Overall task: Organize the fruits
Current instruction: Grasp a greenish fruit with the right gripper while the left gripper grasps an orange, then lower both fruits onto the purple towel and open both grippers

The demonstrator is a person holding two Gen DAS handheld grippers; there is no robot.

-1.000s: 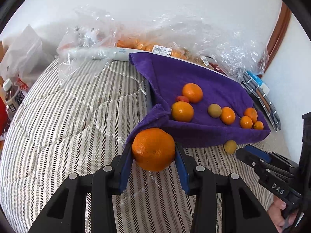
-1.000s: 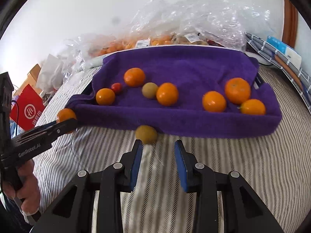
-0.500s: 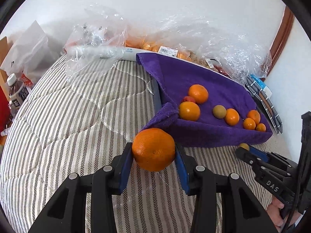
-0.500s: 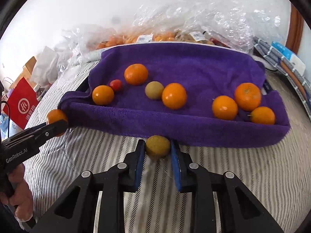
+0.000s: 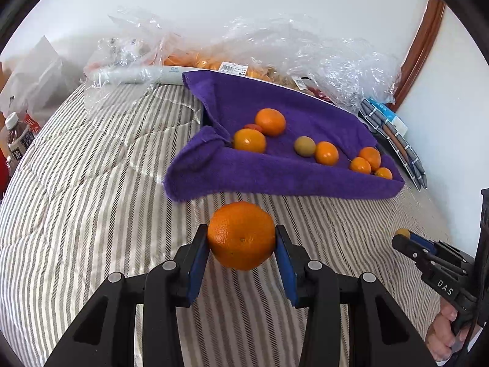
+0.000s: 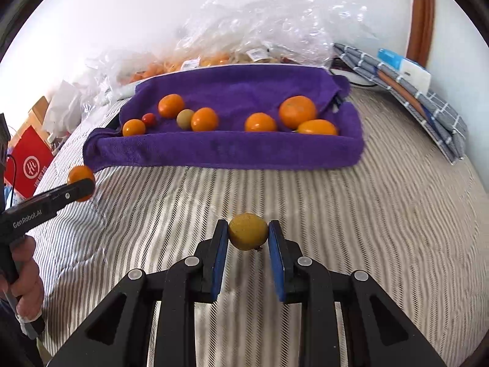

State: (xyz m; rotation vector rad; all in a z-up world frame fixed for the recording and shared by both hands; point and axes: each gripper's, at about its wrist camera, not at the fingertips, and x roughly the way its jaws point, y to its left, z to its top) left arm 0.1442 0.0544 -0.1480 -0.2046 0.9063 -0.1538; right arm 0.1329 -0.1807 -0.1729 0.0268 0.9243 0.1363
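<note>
Fruit sits in both grips. The left hand-held gripper [image 5: 242, 249] pinches a large orange [image 5: 241, 235] between its blue pads, raised over the striped bed [image 5: 91, 183] just short of the near edge of the purple towel [image 5: 275, 177]. The right hand-held gripper [image 6: 248, 249] is pinching a small yellow-green fruit [image 6: 248, 231] (a kumquat or lime, hard to say which), also above the bed and well back from the towel's near edge.

On the towel lie several oranges: one at the left end [image 6: 134, 127] with a red cherry tomato [image 6: 148, 119] just beside it, another behind [image 6: 171, 105], a greenish fruit [image 6: 185, 118] touching an orange [image 6: 204, 119], and three more [image 6: 297, 112] toward the right end. Crinkled plastic bags [image 6: 259, 30] of fruit sit along the bed's far edge, and folded plaid cloths [image 6: 421, 101] near its right edge.
</note>
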